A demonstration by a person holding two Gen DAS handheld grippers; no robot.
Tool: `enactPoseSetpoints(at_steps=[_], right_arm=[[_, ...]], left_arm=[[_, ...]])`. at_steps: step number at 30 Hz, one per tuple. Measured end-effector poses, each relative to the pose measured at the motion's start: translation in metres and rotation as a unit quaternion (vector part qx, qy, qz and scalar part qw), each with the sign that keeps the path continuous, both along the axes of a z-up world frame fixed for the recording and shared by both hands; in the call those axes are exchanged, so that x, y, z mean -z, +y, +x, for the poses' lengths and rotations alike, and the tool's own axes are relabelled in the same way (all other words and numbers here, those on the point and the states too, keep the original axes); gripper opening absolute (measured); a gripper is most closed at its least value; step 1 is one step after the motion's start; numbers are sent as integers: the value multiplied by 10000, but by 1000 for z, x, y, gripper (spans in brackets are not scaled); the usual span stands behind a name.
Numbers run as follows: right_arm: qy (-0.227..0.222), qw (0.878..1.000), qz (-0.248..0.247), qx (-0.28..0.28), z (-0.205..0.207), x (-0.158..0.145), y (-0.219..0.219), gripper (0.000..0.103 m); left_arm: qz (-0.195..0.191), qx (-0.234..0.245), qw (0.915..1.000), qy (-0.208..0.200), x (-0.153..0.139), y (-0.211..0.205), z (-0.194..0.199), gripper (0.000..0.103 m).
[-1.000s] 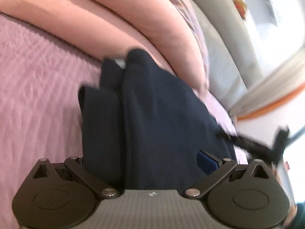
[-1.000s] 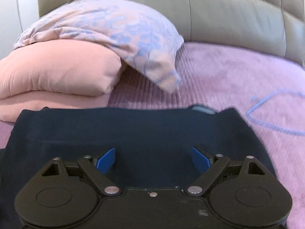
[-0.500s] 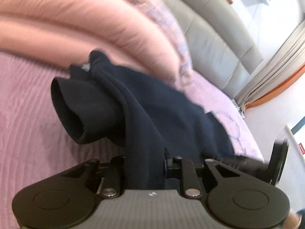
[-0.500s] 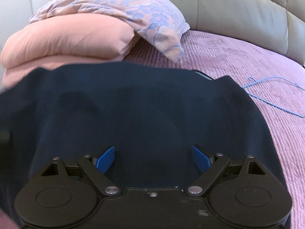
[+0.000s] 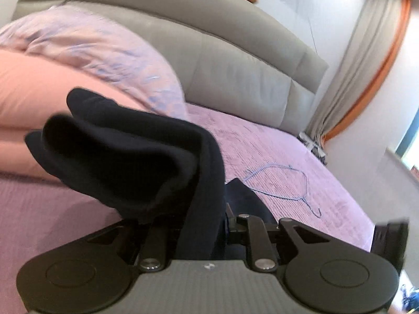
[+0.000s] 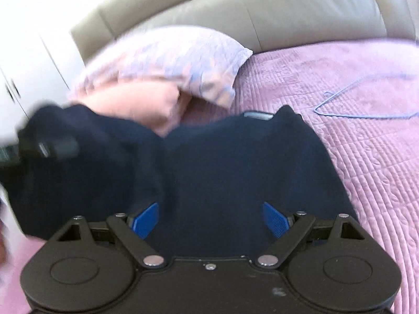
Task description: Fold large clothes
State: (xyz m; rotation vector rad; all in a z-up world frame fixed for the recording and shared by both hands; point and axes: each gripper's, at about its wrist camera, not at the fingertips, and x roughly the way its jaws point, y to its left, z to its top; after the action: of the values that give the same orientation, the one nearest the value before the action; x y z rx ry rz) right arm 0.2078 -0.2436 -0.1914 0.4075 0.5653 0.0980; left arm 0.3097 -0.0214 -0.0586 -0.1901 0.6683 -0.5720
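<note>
The left gripper (image 5: 201, 225), jaws now closed on the dark navy knit garment (image 6: 235, 172), is lifting its side higher off the pink quilted bed (image 6: 366, 157) than a second ago. The right gripper (image 6: 210, 217) is hovering with jaws wide open, holding nothing, so a fold is probably beginning.

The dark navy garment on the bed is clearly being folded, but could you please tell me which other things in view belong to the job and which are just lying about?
Part of the job:
navy garment
left claw, shut on it
right claw, open over it

Just lying about:
blue wire hanger
floral pillow
pink pillow
purple bedspread
grey headboard
</note>
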Motion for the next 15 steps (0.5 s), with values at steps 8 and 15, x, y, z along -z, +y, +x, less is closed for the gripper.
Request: enactPoseSetpoints(at_steps=[8, 15], right_arm=[[-735, 9817, 1658, -577, 21, -14, -108, 102], [-546, 9672, 2019, -1439, 50, 8, -141, 103]], left_arm=[[1361, 395, 9891, -408, 25, -167, -11, 22], [1648, 474, 9851, -97, 60, -213, -21, 23]])
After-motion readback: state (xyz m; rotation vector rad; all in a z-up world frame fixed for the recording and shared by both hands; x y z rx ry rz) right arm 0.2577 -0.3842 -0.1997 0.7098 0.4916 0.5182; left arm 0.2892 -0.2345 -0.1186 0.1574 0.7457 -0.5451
